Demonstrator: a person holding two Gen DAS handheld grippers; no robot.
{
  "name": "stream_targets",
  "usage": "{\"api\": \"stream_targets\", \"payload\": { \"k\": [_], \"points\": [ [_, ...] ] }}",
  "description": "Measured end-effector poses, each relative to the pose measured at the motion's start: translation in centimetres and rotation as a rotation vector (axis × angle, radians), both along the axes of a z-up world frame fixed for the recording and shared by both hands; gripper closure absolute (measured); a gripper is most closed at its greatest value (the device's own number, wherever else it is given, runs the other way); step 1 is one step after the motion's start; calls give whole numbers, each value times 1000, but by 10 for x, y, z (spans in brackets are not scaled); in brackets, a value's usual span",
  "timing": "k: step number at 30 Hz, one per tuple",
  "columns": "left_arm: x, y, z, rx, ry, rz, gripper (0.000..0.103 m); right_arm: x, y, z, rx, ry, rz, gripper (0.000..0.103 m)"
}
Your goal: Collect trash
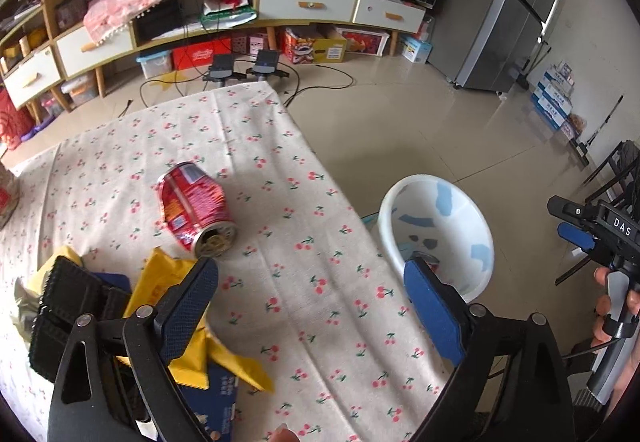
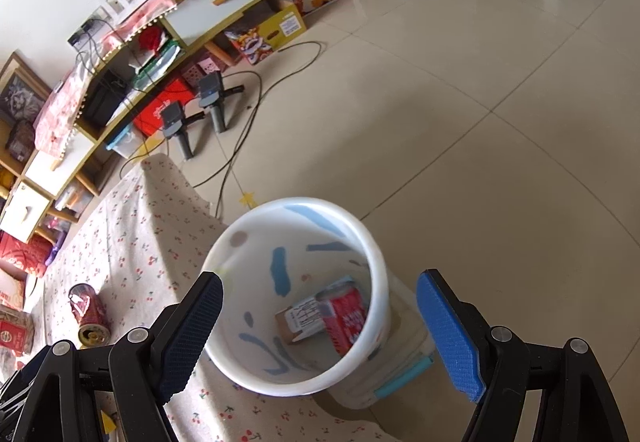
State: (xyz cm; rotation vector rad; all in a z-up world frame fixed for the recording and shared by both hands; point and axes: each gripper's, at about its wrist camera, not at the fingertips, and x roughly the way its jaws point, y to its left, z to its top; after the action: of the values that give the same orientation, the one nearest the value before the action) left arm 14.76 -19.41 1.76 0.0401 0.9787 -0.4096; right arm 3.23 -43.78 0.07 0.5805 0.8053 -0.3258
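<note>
A crushed red can (image 1: 194, 207) lies on its side on the cherry-print tablecloth (image 1: 312, 306); it also shows in the right wrist view (image 2: 89, 316). My left gripper (image 1: 312, 306) is open and empty above the cloth, just short of the can. Yellow and blue wrappers (image 1: 188, 326) lie under its left finger. The white bin with blue marks (image 1: 436, 230) stands on the floor past the table's right edge. My right gripper (image 2: 320, 334) is open and empty right above the bin (image 2: 376, 266). A red carton and a cardboard piece (image 2: 324, 316) lie inside.
A black ridged object (image 1: 68, 306) sits at the left of my left gripper. A red box (image 2: 14, 332) stands on the table's far left. Two tripod devices (image 1: 244, 67) and cables lie on the floor beyond the table. A low cabinet (image 1: 308, 3) lines the wall; a fridge (image 1: 516, 5) stands right.
</note>
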Motion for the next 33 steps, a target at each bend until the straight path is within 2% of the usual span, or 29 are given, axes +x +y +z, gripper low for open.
{"api": "stream_targets", "payload": {
  "k": [6, 12, 20, 26, 33],
  "points": [
    [-11, 53, 2, 33, 1, 63, 3, 6, 23, 5, -10, -2, 40, 17],
    [-20, 102, 7, 32, -5, 120, 3, 15, 55, 7, -22, 5, 97, 15],
    [-30, 162, 8, 61, -8, 175, 2, 31, 114, 4, -47, 23, 214, 14],
    [-37, 210, -2, 54, -3, 244, 2, 44, 158, -1, -77, 46, 300, 13],
    [-45, 258, -16, -2, 12, 337, 0, 59, 207, -11, -120, 80, 388, 8]
  ]
}}
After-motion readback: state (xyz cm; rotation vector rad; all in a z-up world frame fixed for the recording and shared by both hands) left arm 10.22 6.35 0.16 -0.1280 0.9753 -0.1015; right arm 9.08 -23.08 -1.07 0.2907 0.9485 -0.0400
